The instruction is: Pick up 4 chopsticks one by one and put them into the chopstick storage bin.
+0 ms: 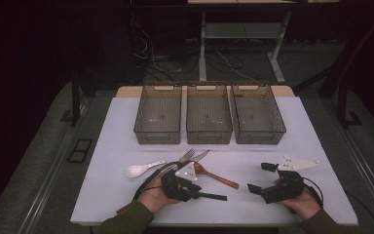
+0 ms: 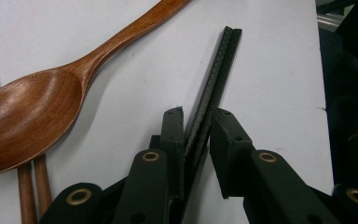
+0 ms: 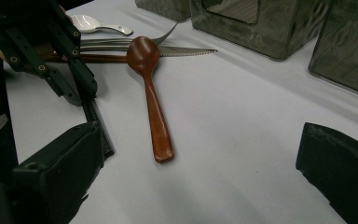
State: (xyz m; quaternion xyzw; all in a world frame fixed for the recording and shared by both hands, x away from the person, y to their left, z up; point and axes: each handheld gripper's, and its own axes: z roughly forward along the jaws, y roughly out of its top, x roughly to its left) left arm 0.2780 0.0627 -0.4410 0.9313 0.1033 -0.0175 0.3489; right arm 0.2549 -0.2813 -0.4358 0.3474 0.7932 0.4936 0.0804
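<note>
My left gripper (image 1: pixel 196 191) lies low on the white table, near its front edge. In the left gripper view, the left gripper (image 2: pixel 198 115) has its jaws shut on a pair of black chopsticks (image 2: pixel 214 79), which lie flat and point away from it. The black chopsticks (image 1: pixel 214 196) stick out to the right of that hand. A brown wooden spoon (image 1: pixel 216 177) lies just beyond, its bowl (image 2: pixel 23 116) close beside the left jaw. My right gripper (image 1: pixel 259 177) rests at the front right, open with bare table between its jaws (image 3: pixel 200 140).
Three empty smoky plastic bins (image 1: pixel 158 117) (image 1: pixel 208 117) (image 1: pixel 259 117) stand in a row at the back. A white ceramic spoon (image 1: pixel 139 169), a fork (image 1: pixel 187 154), a serrated knife (image 3: pixel 186 51) and brown wooden chopsticks (image 2: pixel 30 191) lie in a cluster left of centre.
</note>
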